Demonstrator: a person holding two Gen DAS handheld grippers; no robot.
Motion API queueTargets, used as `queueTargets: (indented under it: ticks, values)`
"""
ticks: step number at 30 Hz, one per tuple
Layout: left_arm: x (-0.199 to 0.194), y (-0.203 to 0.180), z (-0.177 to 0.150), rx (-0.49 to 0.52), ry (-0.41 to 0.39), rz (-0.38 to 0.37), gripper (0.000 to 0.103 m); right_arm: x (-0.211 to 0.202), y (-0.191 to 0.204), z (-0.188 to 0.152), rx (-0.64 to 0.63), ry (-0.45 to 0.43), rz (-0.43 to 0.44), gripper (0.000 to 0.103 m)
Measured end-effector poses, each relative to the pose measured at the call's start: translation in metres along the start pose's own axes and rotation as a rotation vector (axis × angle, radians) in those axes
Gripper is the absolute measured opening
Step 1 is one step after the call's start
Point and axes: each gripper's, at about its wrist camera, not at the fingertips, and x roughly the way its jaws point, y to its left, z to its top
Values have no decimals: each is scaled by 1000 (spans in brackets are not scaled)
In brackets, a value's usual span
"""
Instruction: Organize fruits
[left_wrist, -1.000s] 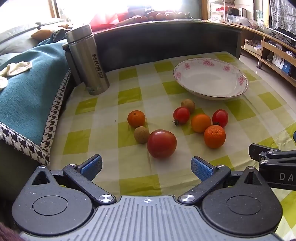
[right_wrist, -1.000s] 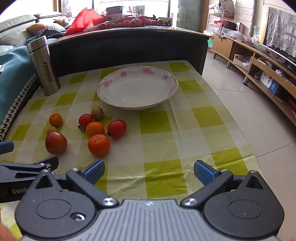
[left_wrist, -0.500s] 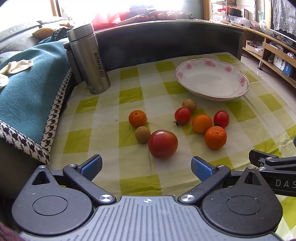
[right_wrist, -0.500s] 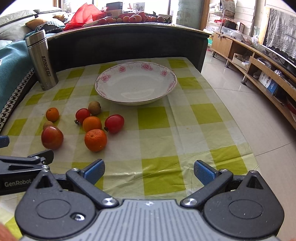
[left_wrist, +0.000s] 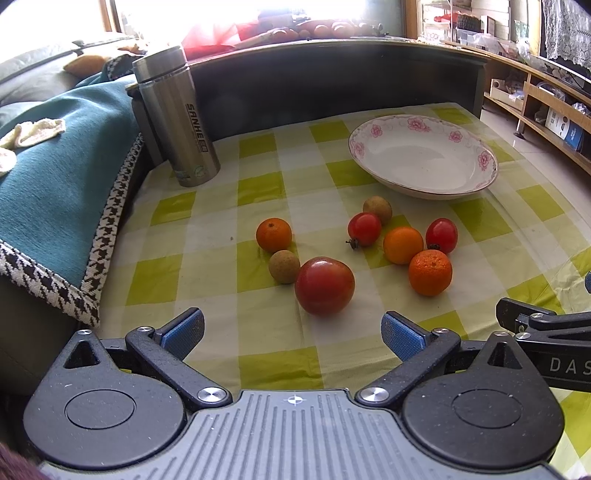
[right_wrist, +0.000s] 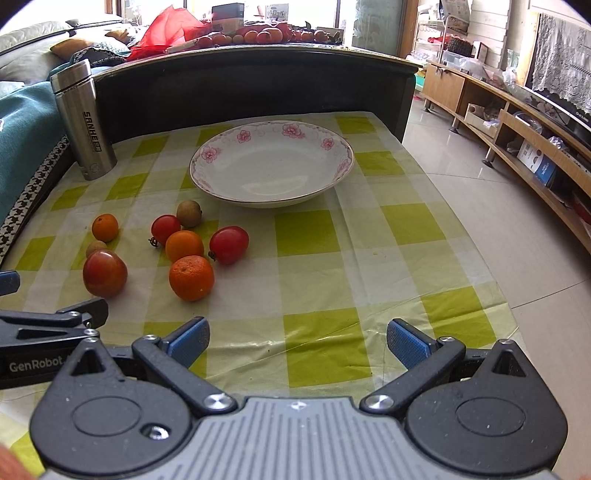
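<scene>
Your left gripper (left_wrist: 291, 328) hangs low over a table covered in a thin, slightly wrinkled cloth (left_wrist: 258, 192) of yellow-green and white checks. Its blue ribbed pads are spread wide and hold nothing. Your right gripper (right_wrist: 297, 339) sits just beside it on the right, spread equally wide and empty, over a bare stretch of cloth near the table's front edge.

Eight round fruits lie loose on the cloth. Closest to the left gripper, directly ahead of its gap, is a large smooth tomato (left_wrist: 324, 286), red with a darker top. A small rough tan fruit (left_wrist: 283, 266) touches its left side, and a small orange (left_wrist: 273, 234) sits just behind that. To the right is a tighter cluster: a pebbly mandarin (left_wrist: 430, 272), a smoother orange (left_wrist: 402, 244), two glossy cherry tomatoes (left_wrist: 364, 228) (left_wrist: 441, 235), and a second tan fruit (left_wrist: 377, 209) at the back.

Beyond the cluster rests a wide, shallow white ceramic dish (right_wrist: 271, 162) with pink flowers round its rim, nothing inside. A tall brushed-steel flask (left_wrist: 175, 118) stands upright at the far left corner, clear of the fruit. A teal blanket (left_wrist: 55, 177) with a houndstooth border drapes along the table's left edge. A dark curved panel (right_wrist: 240, 92) closes off the far side.
</scene>
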Motion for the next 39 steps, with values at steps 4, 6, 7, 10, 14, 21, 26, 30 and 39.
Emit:
queueTargets:
  ticks: [4,6,7,10,14,21,26,30,39]
  values:
    - [-1,1,-1,1,1,0,103,0,0,0,1,1,3,103]
    - [0,0,0,0,1,0,103,1,0,0,1,2,5,103]
    - [0,0,0,0,1,0,103,1,0,0,2,2,6,103]
    - [-1,1,-2,1,2,-1,103,1,0,0,3,3,9,103]
    - [0,0,0,0,1,1,103,1,0,0,2,2,9,103]
    - [-2,3,-4,0,1,-1,103,1,1,0,2,1,14,103]
    - [0,0,-1,1,3,1,102,1,0,0,2,1,15,103]
    - [-1,0,-2,3,4,2,102,2,1,0,1,4,20,103]
    - [2,0,-2,6,15,2,102,2,1,0,1,5,21,102]
